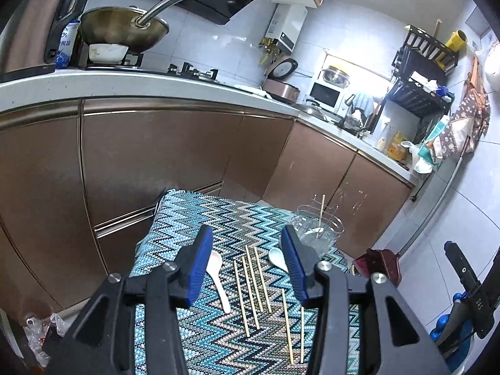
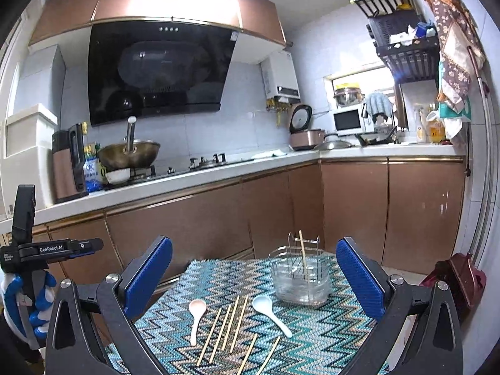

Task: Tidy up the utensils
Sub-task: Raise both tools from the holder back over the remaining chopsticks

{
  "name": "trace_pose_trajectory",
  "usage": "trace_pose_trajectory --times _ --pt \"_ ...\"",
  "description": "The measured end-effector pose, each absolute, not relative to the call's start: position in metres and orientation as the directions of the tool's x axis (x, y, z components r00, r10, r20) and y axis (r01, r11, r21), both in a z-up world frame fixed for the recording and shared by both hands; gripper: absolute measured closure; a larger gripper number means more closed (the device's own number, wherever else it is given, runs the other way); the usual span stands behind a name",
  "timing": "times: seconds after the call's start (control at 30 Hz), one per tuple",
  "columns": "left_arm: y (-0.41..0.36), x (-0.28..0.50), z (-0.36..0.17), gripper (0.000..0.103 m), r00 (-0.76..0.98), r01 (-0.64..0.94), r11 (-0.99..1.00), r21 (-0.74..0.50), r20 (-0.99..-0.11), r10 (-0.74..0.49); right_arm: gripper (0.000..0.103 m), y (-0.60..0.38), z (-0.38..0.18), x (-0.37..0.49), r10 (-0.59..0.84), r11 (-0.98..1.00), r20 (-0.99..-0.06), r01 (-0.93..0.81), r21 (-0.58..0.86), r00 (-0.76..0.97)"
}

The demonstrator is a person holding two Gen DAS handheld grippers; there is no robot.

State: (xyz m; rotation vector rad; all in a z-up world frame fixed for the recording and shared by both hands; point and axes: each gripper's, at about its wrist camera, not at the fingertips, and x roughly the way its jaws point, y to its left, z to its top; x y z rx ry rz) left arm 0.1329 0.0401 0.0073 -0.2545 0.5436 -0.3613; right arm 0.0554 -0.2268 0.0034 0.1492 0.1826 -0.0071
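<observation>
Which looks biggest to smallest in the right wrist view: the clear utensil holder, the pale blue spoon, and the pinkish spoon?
1. clear utensil holder, clearly largest, though it stands farthest.
2 and 3. pale blue spoon and pinkish spoon look about alike in length; I would not rank them.

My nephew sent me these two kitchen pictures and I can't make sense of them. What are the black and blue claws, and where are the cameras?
There is no robot: a person holds a two-finger gripper in each hand, and a fisheye camera on each looks forward along its blue-padded fingers. One picture comes from the left gripper, the other from the right gripper. Both are open and hold nothing.

On the zigzag-patterned blue cloth lie six loose wooden chopsticks, a pinkish-white plastic spoon and a pale blue plastic spoon. Behind them stands a clear utensil holder with a wire rack, with one chopstick already upright in it.
</observation>
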Motion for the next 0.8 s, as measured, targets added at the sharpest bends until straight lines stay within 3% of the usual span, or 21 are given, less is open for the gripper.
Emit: trace_pose_trajectory --times 0.37,0.5,0.67,0.8 --pt "0.024 0.162 -0.034 0.060 0.701 0.270 0.887 -0.374 -0.556 -0.447 0.002 -0.241 -0.027 0.081 0.022 0.983 -0.327 0.040 0.181 0.945" --pt "0.007 0.180 -0.056 0.060 0.629 0.279 0.879 -0.387 -0.618 -0.472 0.023 -0.249 -0.049 0.102 0.040 0.977 -0.436 0.056 0.204 0.899" --pt "-0.015 0.208 -0.092 0.060 0.524 0.268 0.876 -0.401 -0.703 -0.482 0.037 -0.258 -0.090 0.135 0.120 0.960 -0.567 0.050 0.276 0.815" --pt "-0.032 0.234 -0.121 0.060 0.441 0.258 0.877 -0.405 -0.758 -0.480 0.060 -0.264 -0.130 0.164 0.193 0.938 -0.656 0.060 0.342 0.730"
